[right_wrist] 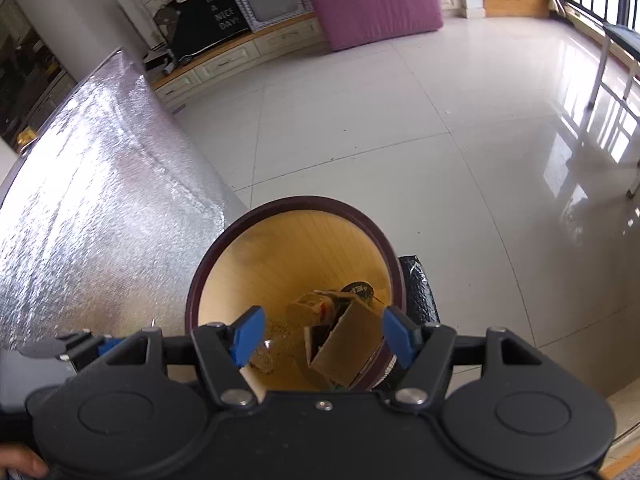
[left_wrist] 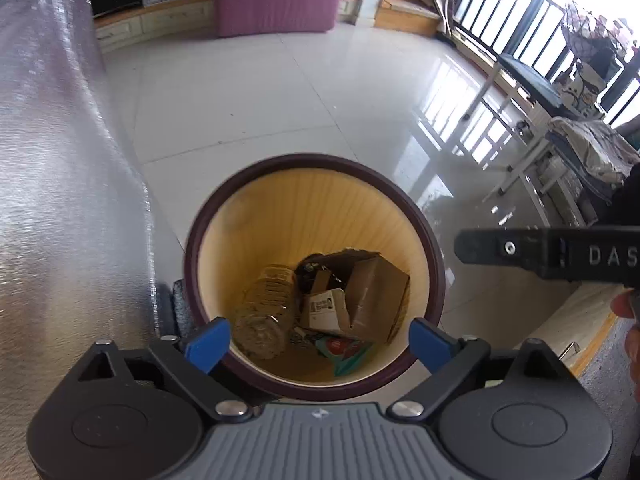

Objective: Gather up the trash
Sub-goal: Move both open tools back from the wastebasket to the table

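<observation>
Left wrist view: the left tongs [left_wrist: 318, 338] hang spread wide with nothing between the blue pads, directly over the mouth of a round bin [left_wrist: 434, 256] that stands on the white tiled floor [left_wrist: 280, 100]. The bin has a dark maroon rim and a pale yellow inner wall. At its bottom lie a clear ribbed plastic bottle [left_wrist: 266, 312] on its side, a brown cardboard box [left_wrist: 378, 298], a smaller torn carton with a printed label [left_wrist: 324, 310] too small to read, and a green and red wrapper [left_wrist: 346, 350]. To the right, the other tool's black body [left_wrist: 560, 256] juts in, showing the letters "DAS". A silver foil-covered surface [left_wrist: 60, 200] rises just left of the bin.

In the right wrist view, the right tongs [right_wrist: 324, 336] are likewise parted and empty above the same bin [right_wrist: 196, 288], pointing down into it, with the cardboard box [right_wrist: 344, 344] showing between the pads. A fingertip [right_wrist: 20, 460] shows at the lower left corner. Farther off, a purple mattress [right_wrist: 372, 0] leans upright, beside a black board [right_wrist: 208, 16] reading "HAVE A NICE DAY!".
</observation>
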`<action>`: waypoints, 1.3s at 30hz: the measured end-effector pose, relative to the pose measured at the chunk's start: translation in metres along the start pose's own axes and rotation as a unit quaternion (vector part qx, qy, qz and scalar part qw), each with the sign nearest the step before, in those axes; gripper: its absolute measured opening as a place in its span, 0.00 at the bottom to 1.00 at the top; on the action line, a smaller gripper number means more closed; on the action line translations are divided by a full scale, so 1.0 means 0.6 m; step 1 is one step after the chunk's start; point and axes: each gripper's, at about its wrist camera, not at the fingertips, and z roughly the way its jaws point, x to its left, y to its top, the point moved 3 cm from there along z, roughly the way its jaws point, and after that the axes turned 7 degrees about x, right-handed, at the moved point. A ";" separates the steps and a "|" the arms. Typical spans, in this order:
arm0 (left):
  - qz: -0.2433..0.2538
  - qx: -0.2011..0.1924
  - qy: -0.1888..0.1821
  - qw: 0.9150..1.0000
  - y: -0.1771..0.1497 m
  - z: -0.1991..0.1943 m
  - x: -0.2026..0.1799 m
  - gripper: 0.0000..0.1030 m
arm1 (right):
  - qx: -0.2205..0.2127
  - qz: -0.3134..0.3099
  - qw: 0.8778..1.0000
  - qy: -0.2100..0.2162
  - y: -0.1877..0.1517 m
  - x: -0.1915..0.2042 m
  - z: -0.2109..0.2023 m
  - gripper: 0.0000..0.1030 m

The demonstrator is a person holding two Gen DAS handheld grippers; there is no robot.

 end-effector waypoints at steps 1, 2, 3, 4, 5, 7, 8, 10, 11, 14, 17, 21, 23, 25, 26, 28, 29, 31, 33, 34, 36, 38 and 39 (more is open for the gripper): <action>-0.003 -0.003 0.000 1.000 -0.002 -0.009 0.002 0.96 | -0.003 -0.004 1.000 -0.001 -0.003 0.004 -0.007 0.66; -0.007 -0.008 0.002 1.000 -0.004 -0.019 0.004 0.99 | -0.005 -0.007 1.000 -0.001 -0.005 0.006 -0.014 0.67; -0.010 -0.013 0.003 1.000 -0.006 -0.028 0.006 1.00 | -0.008 -0.009 1.000 -0.001 -0.006 0.008 -0.022 0.68; -0.012 -0.017 0.004 1.000 -0.008 -0.037 0.006 1.00 | -0.011 -0.012 1.000 -0.002 -0.009 0.011 -0.029 0.69; -0.014 -0.019 0.005 1.000 -0.010 -0.045 0.008 1.00 | -0.014 -0.016 1.000 -0.002 -0.012 0.015 -0.037 0.71; -0.018 -0.023 0.004 1.000 -0.015 -0.062 0.011 1.00 | -0.020 -0.022 1.000 -0.005 -0.016 0.021 -0.052 0.74; -0.020 -0.025 0.004 0.999 -0.017 -0.068 0.012 1.00 | -0.024 -0.026 0.999 -0.008 -0.019 0.025 -0.060 0.75; -0.024 -0.030 0.007 0.999 -0.022 -0.082 0.015 1.00 | -0.030 -0.033 0.999 -0.011 -0.024 0.026 -0.075 0.77; -0.026 -0.033 0.010 0.999 -0.024 -0.089 0.015 1.00 | -0.034 -0.036 0.999 -0.013 -0.027 0.025 -0.083 0.79; -0.034 -0.044 0.015 0.998 -0.031 -0.114 0.019 1.00 | -0.043 -0.040 0.998 -0.016 -0.038 0.027 -0.105 0.85; -0.044 -0.058 0.019 0.997 -0.039 -0.138 0.025 1.00 | -0.051 -0.046 0.997 -0.019 -0.047 0.027 -0.126 0.90; -0.053 -0.076 0.024 0.995 -0.048 -0.170 0.029 1.00 | -0.068 -0.060 0.995 -0.028 -0.060 0.032 -0.154 1.00; -0.057 -0.086 0.025 0.994 -0.054 -0.188 0.027 1.00 | -0.078 -0.067 0.994 -0.032 -0.066 0.035 -0.169 1.00; -0.057 -0.100 0.027 0.993 -0.062 -0.207 0.029 1.00 | -0.087 -0.072 0.993 -0.040 -0.073 0.038 -0.185 1.00; -0.057 -0.110 0.027 0.992 -0.066 -0.219 0.028 1.00 | -0.092 -0.075 0.992 -0.044 -0.077 0.040 -0.194 1.00; -0.059 -0.127 0.021 0.990 -0.073 -0.244 0.027 1.00 | -0.102 -0.080 0.990 -0.048 -0.082 0.044 -0.209 1.00; -0.059 -0.134 0.017 0.989 -0.078 -0.256 0.027 1.00 | -0.106 -0.082 0.990 -0.048 -0.086 0.046 -0.217 1.00; -0.059 -0.146 0.016 0.987 -0.084 -0.278 0.027 1.00 | -0.115 -0.087 0.988 -0.047 -0.090 0.055 -0.233 1.00; -0.059 -0.157 0.018 0.986 -0.090 -0.298 0.027 1.00 | -0.125 -0.092 0.987 -0.046 -0.096 0.063 -0.249 1.00; -0.061 -0.161 0.018 0.985 -0.093 -0.308 0.028 1.00 | -0.129 -0.095 0.986 -0.044 -0.098 0.067 -0.257 1.00; -0.062 -0.169 0.022 0.983 -0.101 -0.329 0.032 1.00 | -0.137 -0.101 0.985 -0.043 -0.102 0.076 -0.273 1.00; -0.066 -0.180 0.025 0.981 -0.111 -0.345 0.040 1.00 | -0.141 -0.106 0.984 -0.039 -0.106 0.083 -0.287 1.00; -0.068 -0.186 0.025 0.980 -0.116 -0.357 0.044 1.00 | -0.144 -0.107 0.983 -0.038 -0.108 0.088 -0.293 1.00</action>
